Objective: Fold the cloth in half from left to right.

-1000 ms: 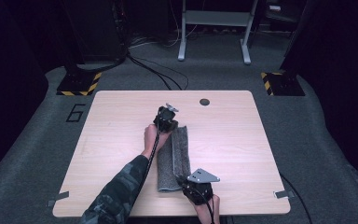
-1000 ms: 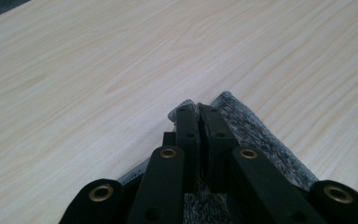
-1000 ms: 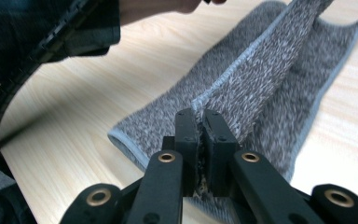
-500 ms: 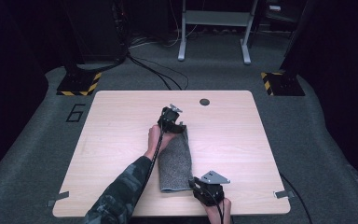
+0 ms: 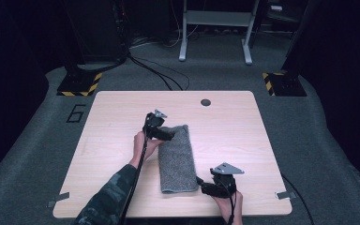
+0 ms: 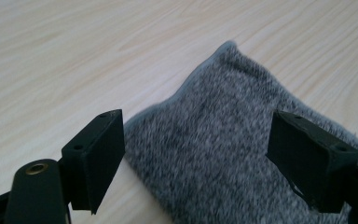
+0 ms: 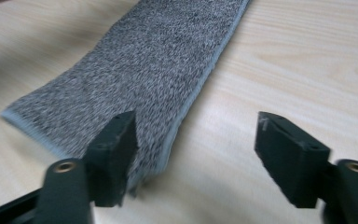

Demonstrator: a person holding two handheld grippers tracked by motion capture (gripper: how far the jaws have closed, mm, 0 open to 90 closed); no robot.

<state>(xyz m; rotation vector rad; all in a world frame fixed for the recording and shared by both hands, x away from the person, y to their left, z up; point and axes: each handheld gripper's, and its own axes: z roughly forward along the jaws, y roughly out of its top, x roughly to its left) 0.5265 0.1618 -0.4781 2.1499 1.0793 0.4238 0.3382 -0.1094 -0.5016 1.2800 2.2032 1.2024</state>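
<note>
Jaws of both grippers stand apart, w/ nothing pinched — both have just been opening.

High view: the left gripper [image 5: 166, 135] sits at the far left corner of the folded grey towel [image 5: 177, 157], jaws pointing right over the cloth's far end. The left hand [image 5: 143, 143] holds it from the near-left side; a camo sleeve [image 5: 105, 199] runs down to the bottom edge. The right gripper [image 5: 201, 187] sits at the towel's near right corner, jaws aimed left at the cloth edge, grey plate on top. The towel lies flat as a long strip, roughly mid tabletop [image 5: 243, 136], running from far to near. A dark round hole [image 5: 206, 102] sits near the tabletop's far edge, well apart from the towel.

Left gripper view: the two black pads stand wide, one over bare wood beside the towel's edge, the other over the cloth. The towel [image 6: 223, 154] corner w/ its grey hem lies between and beyond them, flat on the wood.

Right gripper view: pads wide apart again. The left pad hangs over the towel's [image 7: 144, 70] near corner; the right pad is over bare tabletop [image 7: 298, 60]. Cloth untouched by the pads as far as I can tell — slight blur.
</note>
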